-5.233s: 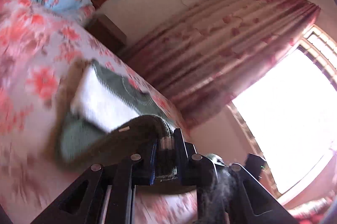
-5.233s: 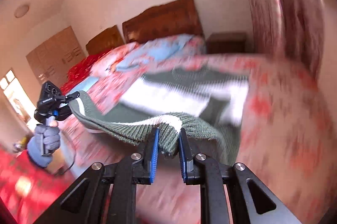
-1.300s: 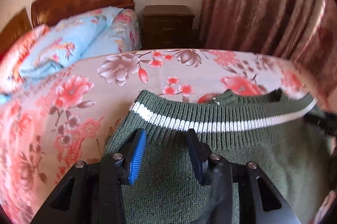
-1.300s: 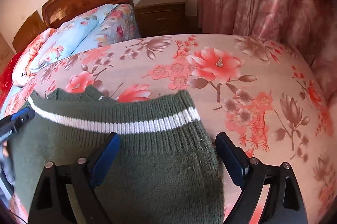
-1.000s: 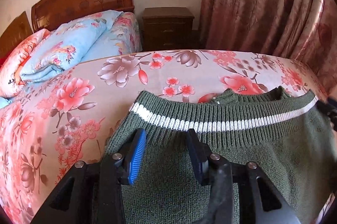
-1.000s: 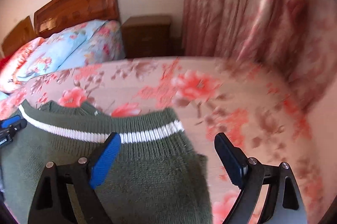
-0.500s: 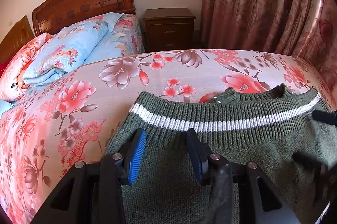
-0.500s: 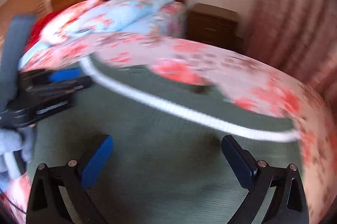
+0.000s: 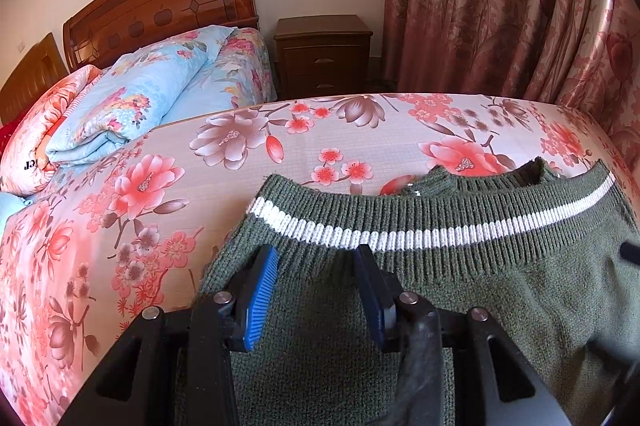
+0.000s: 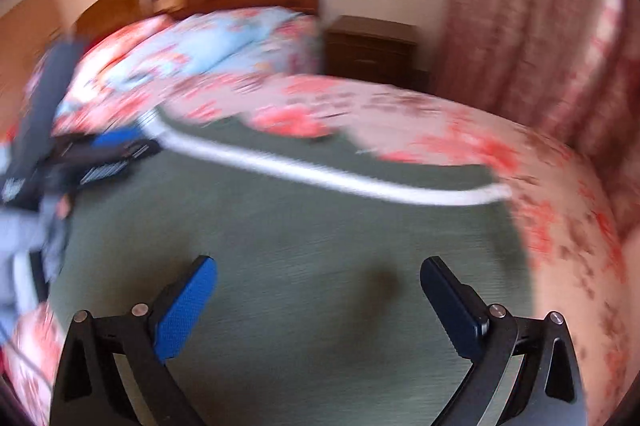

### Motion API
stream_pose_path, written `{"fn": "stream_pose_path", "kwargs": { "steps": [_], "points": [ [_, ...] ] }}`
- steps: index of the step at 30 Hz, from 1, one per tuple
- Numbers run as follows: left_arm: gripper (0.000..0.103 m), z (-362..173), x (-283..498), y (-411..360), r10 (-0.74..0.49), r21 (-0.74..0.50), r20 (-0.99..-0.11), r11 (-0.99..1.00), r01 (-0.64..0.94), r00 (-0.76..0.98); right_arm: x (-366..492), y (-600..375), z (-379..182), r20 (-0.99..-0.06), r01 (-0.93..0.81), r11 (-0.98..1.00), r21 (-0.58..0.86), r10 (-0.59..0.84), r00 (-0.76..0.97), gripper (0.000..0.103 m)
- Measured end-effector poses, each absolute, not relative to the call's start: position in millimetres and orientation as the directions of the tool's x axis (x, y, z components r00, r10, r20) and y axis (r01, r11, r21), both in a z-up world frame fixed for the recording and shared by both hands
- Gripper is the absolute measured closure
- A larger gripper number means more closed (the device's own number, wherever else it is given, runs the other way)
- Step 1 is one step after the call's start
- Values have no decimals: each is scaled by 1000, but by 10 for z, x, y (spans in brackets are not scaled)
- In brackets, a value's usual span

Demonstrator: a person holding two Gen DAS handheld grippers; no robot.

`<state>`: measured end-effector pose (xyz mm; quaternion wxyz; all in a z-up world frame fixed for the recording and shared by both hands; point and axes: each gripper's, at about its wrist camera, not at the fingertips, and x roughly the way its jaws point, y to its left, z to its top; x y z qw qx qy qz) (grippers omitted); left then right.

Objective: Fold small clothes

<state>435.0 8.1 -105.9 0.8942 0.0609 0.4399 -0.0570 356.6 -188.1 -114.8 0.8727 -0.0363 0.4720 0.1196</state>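
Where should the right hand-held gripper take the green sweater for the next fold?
Probably the green sweater at its right side edge, coming in from the bare bedsheet; the knit lies flat there and the right hand-held gripper is open.

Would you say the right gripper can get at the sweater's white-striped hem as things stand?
Probably yes: the right gripper hangs open over the green sweater, with nothing between it and the white-striped hem.

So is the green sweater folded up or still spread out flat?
Folded over. The green sweater lies on the flowery bedsheet with its white-striped hem up by the collar. No sleeves show.
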Motion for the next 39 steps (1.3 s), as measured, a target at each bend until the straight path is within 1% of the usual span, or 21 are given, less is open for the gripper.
{"fn": "stream_pose_path", "kwargs": {
  "steps": [1,3,5,10,11,13,14,15,17,20,22,23,25,26,29,30,32,33,34,35,39],
  "points": [
    [62,-1059,4349,83,-49,58,-794,986,156,606,3561,-1886,-1205,-839,-250,968,35,164,518,0],
    [62,-1059,4354,91,-54,51,-795,987,155,604,3540,-2022,-1217,-835,-210,974,81,182,519,0],
    [62,-1059,4358,95,-58,46,-796,987,155,603,3523,-2266,-1226,-835,-142,987,82,146,530,0],
    [62,-1058,4363,75,-49,53,-799,987,151,599,3363,-2545,-1183,-826,-79,993,84,114,552,0],
    [63,-1049,4359,67,-42,57,-802,988,146,596,3329,-2539,-1175,-823,-78,993,85,114,557,0],
    [69,-955,4266,37,-20,59,-795,992,110,606,3306,-2506,-1193,-818,-84,994,65,101,566,0],
    [69,-887,4179,12,-55,23,-783,993,117,620,3277,-2510,-1184,-814,-86,994,63,101,573,0],
    [69,-801,4040,-53,-144,-51,-764,985,164,629,3291,-2513,-1186,-808,-85,994,66,103,580,0],
    [67,-758,3835,-270,-225,-79,-757,963,256,613,3292,-2510,-1202,-799,-87,994,62,101,593,0],
    [66,-930,3642,-606,-250,-32,-791,929,370,559,3320,-2495,-1225,-798,-89,995,55,97,595,0],
    [64,-1014,3499,-699,-225,59,-747,915,399,626,3309,-2508,-1227,-794,-97,994,58,105,599,0],
    [63,-1031,3482,-676,-229,62,-741,913,403,632,3301,-2516,-1229,-794,-101,993,61,110,599,0],
    [61,-1014,3532,-436,-290,-67,-747,928,367,599,3293,-2521,-1228,-794,-108,992,63,115,597,0],
    [61,-995,3552,-298,-295,-103,-745,937,334,598,3293,-2525,-1229,-795,-110,992,65,118,595,0],
    [61,-1011,3556,150,-241,-132,-740,967,216,628,3291,-2522,-1229,-793,-110,992,63,117,598,0],
    [61,-1057,3563,374,-238,-166,-742,971,172,626,3291,-2520,-1231,-792,-110,992,62,116,600,0],
    [70,-1092,3532,635,-325,-277,-709,944,177,625,3298,-2516,-1236,-792,-115,992,61,118,600,0],
    [78,-1117,3524,744,-346,-315,-701,935,165,623,3301,-2513,-1236,-792,-115,992,60,117,599,0],
    [83,-1129,3521,785,-351,-328,-700,932,156,622,3301,-2513,-1235,-792,-117,991,60,118,598,0],
    [83,-1127,3514,796,-352,-335,-700,930,150,621,3302,-2513,-1234,-793,-116,991,60,119,597,0],
    [82,-995,3394,477,-247,-214,-729,968,129,639,3283,-2432,-1135,-814,-53,998,22,49,578,0]
  ]
}}
